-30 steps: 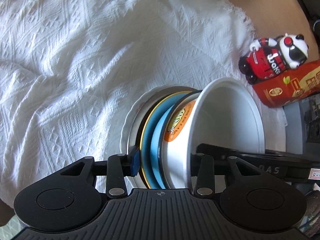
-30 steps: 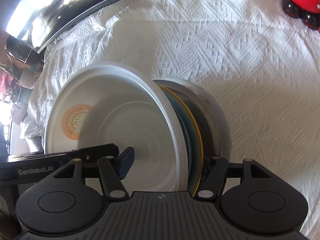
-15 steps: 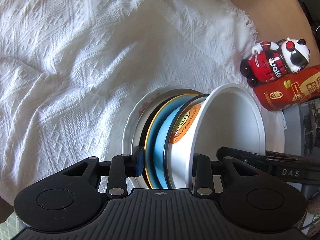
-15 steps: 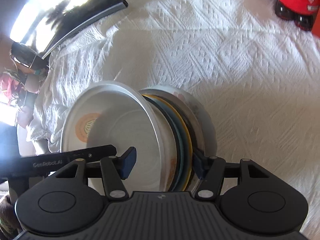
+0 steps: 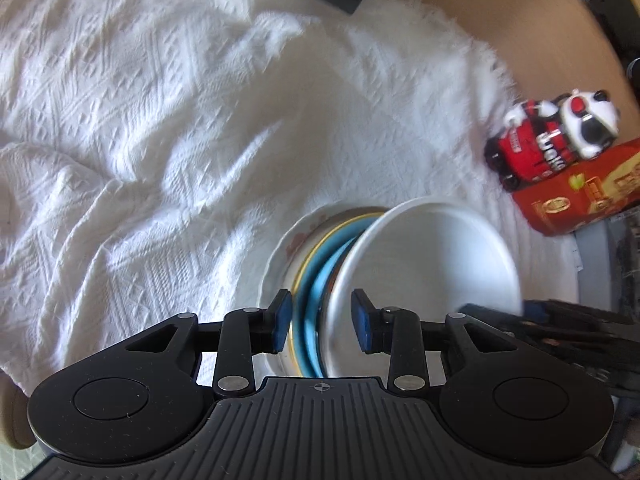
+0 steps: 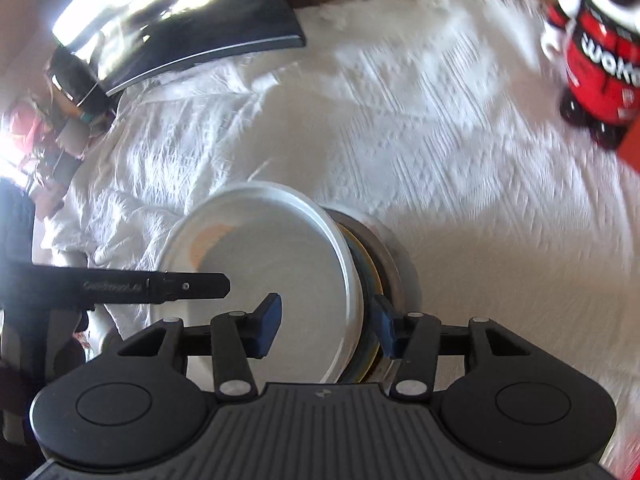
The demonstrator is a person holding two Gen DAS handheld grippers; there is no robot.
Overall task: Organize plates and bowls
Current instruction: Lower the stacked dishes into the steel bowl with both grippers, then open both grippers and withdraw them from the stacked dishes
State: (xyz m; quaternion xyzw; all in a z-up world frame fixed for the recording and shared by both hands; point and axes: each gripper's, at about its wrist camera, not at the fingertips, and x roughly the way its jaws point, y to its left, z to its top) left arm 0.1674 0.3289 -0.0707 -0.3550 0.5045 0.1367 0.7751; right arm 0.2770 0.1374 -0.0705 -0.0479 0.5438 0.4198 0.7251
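Stack of plates and white bowl (image 5: 432,256) off the white cloth (image 5: 160,120), carry step. Left hand-held gripper (image 5: 320,322) straddles the stack edge at 6 o'clock; right hand-held gripper (image 6: 326,326) likewise; contact unclear, grip cannot be told. Next: level set-down

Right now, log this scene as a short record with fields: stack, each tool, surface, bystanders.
stack: white bowl on top, then blue plate, yellow-rimmed plate, floral white plate at the bottom
left tool: fingers either side of the stack's edge, gaps showing, open
right tool: straddles the stack's opposite edge, one finger inside the bowl, open
surface: white textured cloth
bystanders: panda figurine beside red box, apart from the stack
blur: both views smeared
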